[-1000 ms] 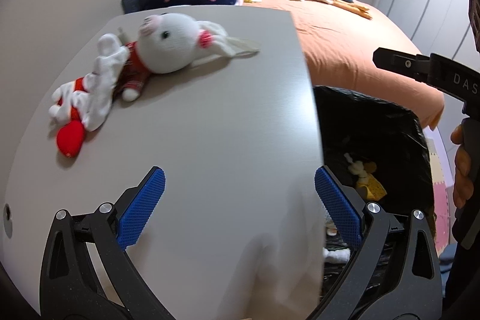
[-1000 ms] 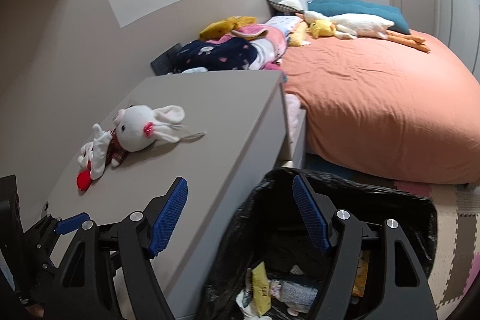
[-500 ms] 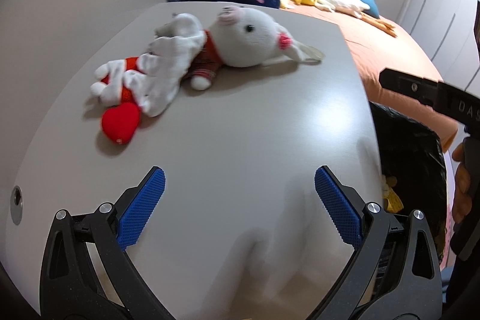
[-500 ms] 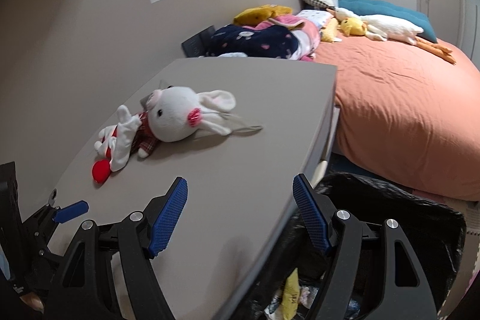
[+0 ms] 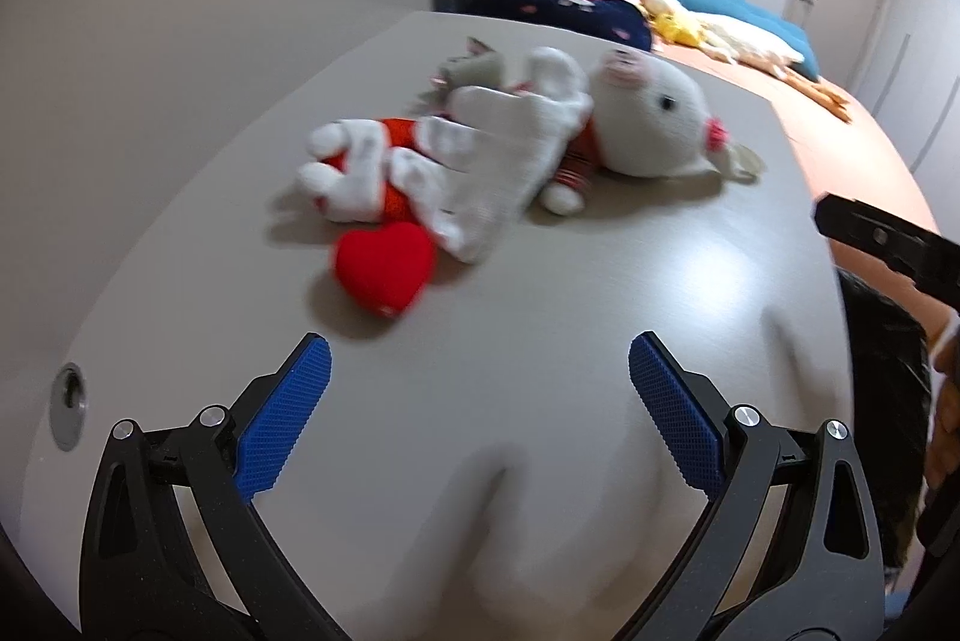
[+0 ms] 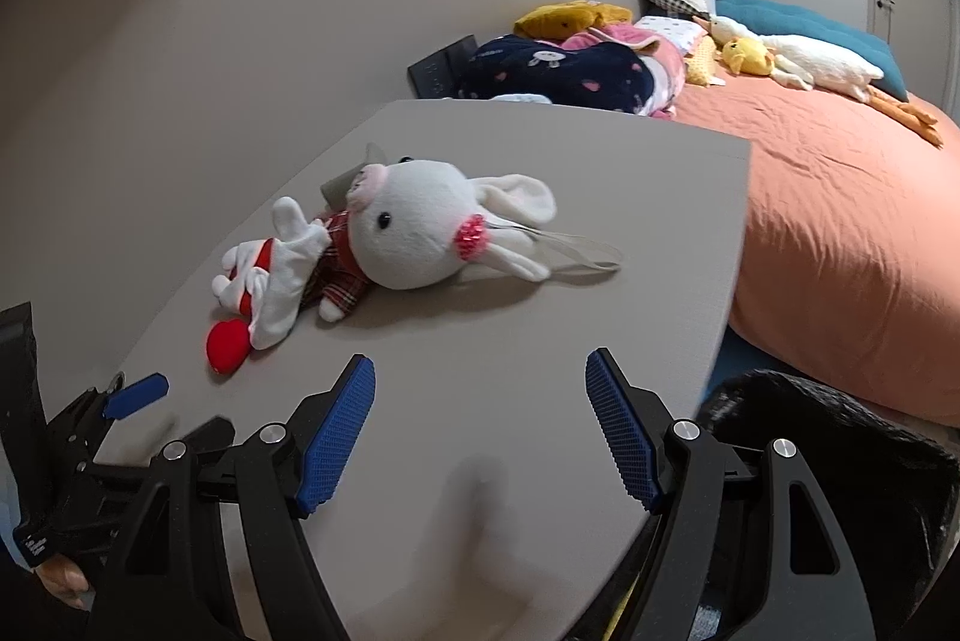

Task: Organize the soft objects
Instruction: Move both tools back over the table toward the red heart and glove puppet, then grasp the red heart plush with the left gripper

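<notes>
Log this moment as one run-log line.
stage: approach | left gripper: open, empty | right gripper: open, empty | white rabbit plush: lying on grey table, untouched | red heart: beside plush

A: What do you have in front of you?

B: You have 2 soft toys on the grey counter (image 6: 540,197). The white plush rabbit (image 6: 414,227) lies on its side, its head toward the bed side of the counter, 2 long ears trailing that way, with a pink sequin bow at their base and a red plaid outfit on its small body.

A: And the other one?

B: Touching the rabbit's body you have a white plush toy (image 6: 270,275) with red patches and splayed limbs, partly draped over the rabbit. A red plush heart (image 6: 227,344) lies at its near end; in the left wrist view, blurred, the heart (image 5: 384,264) is nearest you.
</notes>
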A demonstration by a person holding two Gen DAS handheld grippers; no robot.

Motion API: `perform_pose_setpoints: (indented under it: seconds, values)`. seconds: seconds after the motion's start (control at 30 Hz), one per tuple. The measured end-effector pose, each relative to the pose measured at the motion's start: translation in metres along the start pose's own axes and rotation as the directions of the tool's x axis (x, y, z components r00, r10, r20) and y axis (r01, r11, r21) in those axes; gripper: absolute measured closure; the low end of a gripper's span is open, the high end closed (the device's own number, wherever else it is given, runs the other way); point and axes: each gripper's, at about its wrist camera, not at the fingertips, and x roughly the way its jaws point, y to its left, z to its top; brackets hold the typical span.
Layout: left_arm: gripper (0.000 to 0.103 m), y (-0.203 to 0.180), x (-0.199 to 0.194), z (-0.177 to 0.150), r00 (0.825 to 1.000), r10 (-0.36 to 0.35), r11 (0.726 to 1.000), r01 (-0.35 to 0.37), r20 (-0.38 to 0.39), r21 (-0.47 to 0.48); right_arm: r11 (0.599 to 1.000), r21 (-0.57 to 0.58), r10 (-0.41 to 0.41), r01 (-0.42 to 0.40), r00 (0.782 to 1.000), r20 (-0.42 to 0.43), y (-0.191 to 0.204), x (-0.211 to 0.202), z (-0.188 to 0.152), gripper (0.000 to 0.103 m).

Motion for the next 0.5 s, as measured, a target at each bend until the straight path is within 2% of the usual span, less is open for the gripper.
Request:
perform_pose_setpoints:
  seconds: [0.13,0.27,0.4,0.5]
  values:
    - [0.025,0.021,0.012,0.007,0.999,0.028,0.998,-0.028,-0.018,-0.047,1.000,-0.018,0.014,-0.014,1.000,-0.004,0.012,0.008,0.004,0.030]
    - [0.031,0.037,0.027,0.015,0.998,0.044,0.996,-0.047,-0.033,-0.081,0.999,-0.025,0.026,-0.027,1.000,-0.009,0.021,0.015,0.006,0.030]
    - [0.034,0.042,0.041,0.019,0.997,0.059,0.996,-0.062,-0.048,-0.070,0.999,-0.031,0.031,-0.032,0.999,-0.016,0.027,0.023,0.010,0.030]
    - [0.037,0.046,0.049,0.022,0.997,0.046,0.996,-0.050,-0.061,-0.074,0.999,-0.036,0.036,-0.036,0.999,-0.022,0.032,0.030,0.012,0.030]
